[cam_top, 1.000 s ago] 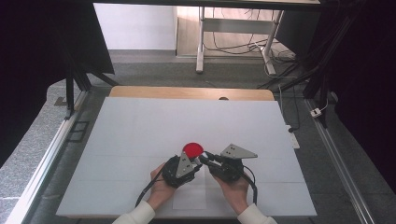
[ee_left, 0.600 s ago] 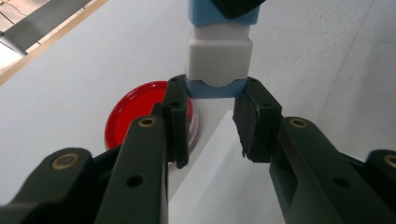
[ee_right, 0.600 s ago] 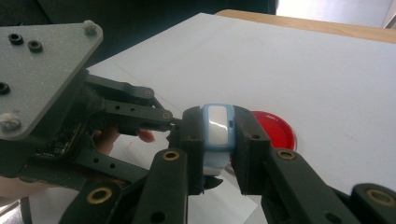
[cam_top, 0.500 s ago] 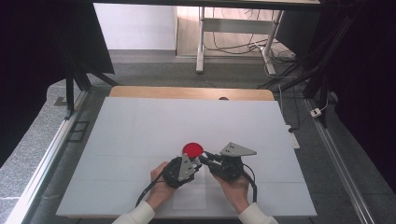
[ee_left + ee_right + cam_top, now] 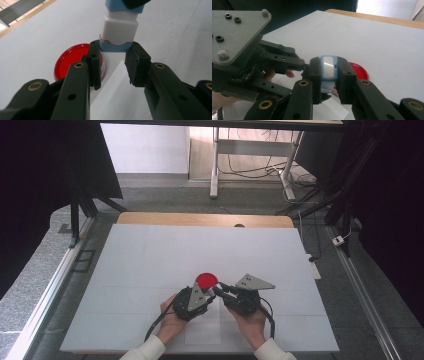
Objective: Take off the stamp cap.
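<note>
White and matte, the rectangular worktop (image 5: 150,270) has a pale wooden strip along its far edge and a faintly speckled surface; grey floor and dark curtains surround it. Near its front middle lies a flat white paper sheet (image 5: 117,97), and just beyond that a round red plastic lid (image 5: 206,280) with a raised, glossy rim rests flat. Two hands come in from the near edge, their grippers angled toward each other just behind the lid. Between them is a small blocky white-and-blue plastic piece (image 5: 121,28), squared with rounded corners, smooth, with light blue bands at both ends. The left gripper (image 5: 113,60) pinches one blue end between its black pads, jaws drawn in on it. The right gripper (image 5: 329,72) clamps the other blue-rimmed end, whose white face shows between its pads.
</note>
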A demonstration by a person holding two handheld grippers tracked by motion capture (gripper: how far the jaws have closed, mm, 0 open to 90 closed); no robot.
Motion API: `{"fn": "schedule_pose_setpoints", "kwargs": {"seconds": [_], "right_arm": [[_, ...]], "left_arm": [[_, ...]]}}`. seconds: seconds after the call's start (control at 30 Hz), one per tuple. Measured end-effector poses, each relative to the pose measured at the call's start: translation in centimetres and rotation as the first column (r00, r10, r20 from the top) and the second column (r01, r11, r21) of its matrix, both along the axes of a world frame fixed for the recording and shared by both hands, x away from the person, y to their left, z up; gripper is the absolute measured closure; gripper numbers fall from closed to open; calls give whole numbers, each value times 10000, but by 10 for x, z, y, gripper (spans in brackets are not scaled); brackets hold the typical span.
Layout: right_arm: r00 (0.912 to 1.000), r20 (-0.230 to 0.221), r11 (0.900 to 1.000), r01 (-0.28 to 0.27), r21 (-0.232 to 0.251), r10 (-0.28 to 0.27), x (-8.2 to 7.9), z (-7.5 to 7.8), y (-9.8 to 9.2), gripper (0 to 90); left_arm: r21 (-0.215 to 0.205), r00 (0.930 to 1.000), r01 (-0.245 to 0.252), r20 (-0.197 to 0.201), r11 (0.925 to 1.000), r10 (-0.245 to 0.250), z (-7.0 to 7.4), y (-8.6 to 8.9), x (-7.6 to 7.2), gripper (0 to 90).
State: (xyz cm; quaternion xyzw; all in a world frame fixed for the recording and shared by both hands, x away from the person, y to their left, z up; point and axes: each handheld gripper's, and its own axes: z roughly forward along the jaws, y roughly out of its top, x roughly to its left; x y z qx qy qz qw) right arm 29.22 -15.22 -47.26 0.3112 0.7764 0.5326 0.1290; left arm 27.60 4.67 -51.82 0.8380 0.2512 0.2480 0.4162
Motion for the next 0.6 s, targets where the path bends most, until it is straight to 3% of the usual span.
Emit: {"fn": "schedule_pose_setpoints", "kwargs": {"seconds": [0.07,0.1,0.13,0.23,0.6], "right_arm": [[10000,26,10000,8,3,-8,0,0,0,754],[9997,206,9999,125,-91,-123,0,2,-1,753],[9992,341,9997,202,-116,-198,0,3,-3,754],[9996,78,9995,261,160,-262,4,6,-11,753],[9999,43,9997,143,175,-144,5,5,-11,753]], "left_arm": [[639,9997,-98,231,9979,84,-2,-1,-1,667],[708,9998,-108,178,9974,95,-3,0,0,667],[569,9998,-168,150,9982,159,-5,3,1,667],[193,9996,-259,110,9995,257,-2,9,3,667],[184,9996,-179,214,9997,175,1,10,1,666]]}}
